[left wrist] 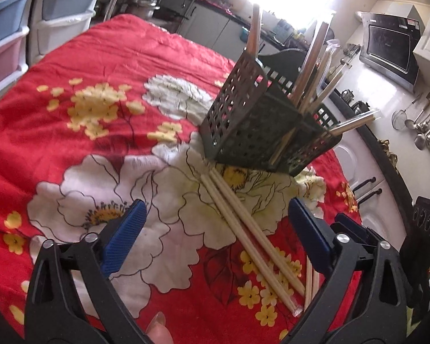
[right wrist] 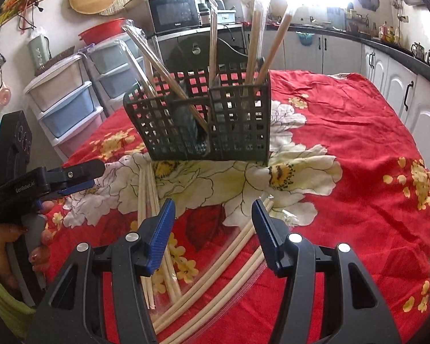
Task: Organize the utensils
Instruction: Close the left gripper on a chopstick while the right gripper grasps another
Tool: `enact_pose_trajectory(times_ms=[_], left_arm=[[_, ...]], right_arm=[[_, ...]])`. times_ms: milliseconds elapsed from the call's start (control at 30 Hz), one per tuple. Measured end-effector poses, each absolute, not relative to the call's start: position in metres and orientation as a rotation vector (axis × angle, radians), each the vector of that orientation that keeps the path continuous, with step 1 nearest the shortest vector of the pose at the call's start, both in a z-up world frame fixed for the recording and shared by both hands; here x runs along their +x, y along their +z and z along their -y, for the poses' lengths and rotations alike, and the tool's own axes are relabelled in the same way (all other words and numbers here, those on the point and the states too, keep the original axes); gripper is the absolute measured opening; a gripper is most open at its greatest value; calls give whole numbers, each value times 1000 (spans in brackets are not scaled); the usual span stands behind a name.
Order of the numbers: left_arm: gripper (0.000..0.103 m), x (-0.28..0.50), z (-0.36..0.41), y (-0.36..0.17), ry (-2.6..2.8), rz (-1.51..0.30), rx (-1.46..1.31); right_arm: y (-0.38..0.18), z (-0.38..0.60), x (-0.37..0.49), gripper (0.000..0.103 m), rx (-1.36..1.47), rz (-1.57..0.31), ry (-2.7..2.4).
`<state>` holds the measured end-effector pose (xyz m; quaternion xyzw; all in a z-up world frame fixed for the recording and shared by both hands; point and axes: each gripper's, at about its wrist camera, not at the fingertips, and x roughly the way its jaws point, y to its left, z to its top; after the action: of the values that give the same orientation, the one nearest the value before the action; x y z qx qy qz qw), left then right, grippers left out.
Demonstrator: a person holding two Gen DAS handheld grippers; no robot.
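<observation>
Utensil basket, black mesh, on floral red tablecloth over table; holds wrapped chopsticks upright. Loose chopsticks lie on cloth near both grippers. Left gripper, marked "GenRobot.AI": jaws wide apart, empty. Right gripper: jaws apart, empty. Microwave, brand unreadable.

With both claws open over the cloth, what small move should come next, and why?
Probably lower the left claw and close it on the chopstick pair lying between its open fingers. Several chopsticks already stand in the black lattice holder, while these lie loose on the floral cloth. The right claw is also open, over a separate loose bundle.
</observation>
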<state>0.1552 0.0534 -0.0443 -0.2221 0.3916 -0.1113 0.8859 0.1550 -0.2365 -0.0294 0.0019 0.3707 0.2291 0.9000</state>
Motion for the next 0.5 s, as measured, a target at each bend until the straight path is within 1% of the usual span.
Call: enact_pose_trajectory(times_ms=[100,200,233,333,400,500], left_arm=[[80,157,-53,-50,-239,-839,-474],[68,157,-52,-55,-244,-854,-478],[66,158,-52,-56,-246,-858,-480],[48,160,-51,-59,-263,-881,-490],[39,163,-49,-63,-281,-899,-504],[35,166,-46,-67,-293,-919,-512]], right_arm=[[-31,235,155,54,-4,-773,474],[-32,233,155,54,-11,-778,477],[-33,233,155,54,-14,-782,477],[-37,232,157,53,-23,-798,473],[-39,231,158,54,-27,-809,467],[-45,232,162,54,-29,-838,449]])
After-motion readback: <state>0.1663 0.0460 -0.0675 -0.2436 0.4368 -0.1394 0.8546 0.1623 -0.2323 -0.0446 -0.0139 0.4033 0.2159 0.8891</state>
